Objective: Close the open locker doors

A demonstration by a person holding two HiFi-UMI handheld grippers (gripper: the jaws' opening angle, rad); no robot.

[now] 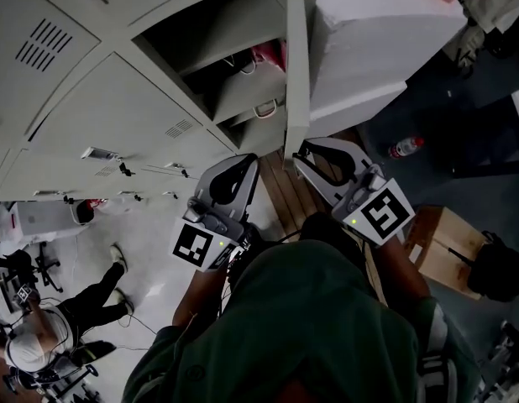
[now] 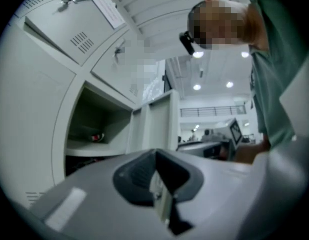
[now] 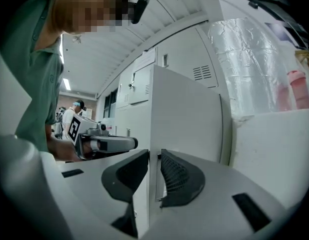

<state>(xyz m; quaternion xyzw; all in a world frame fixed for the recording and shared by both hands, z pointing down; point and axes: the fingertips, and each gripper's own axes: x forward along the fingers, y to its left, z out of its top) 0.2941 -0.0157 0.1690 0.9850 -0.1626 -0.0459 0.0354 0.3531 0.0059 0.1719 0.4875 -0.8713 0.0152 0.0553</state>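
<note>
The bank of grey lockers has one open compartment with a shelf and a red item inside. Its open door stands edge-on towards me. My right gripper is at the door's lower edge. In the right gripper view the door runs straight between the jaws of this gripper, which are shut on its edge. My left gripper hovers just left of the door, below the open compartment. Its jaws are shut with nothing between them.
A large white wrapped block stands right of the door, with a pink bottle on it. A bottle, a cardboard box and a black bag lie on the floor at right. A person is at lower left.
</note>
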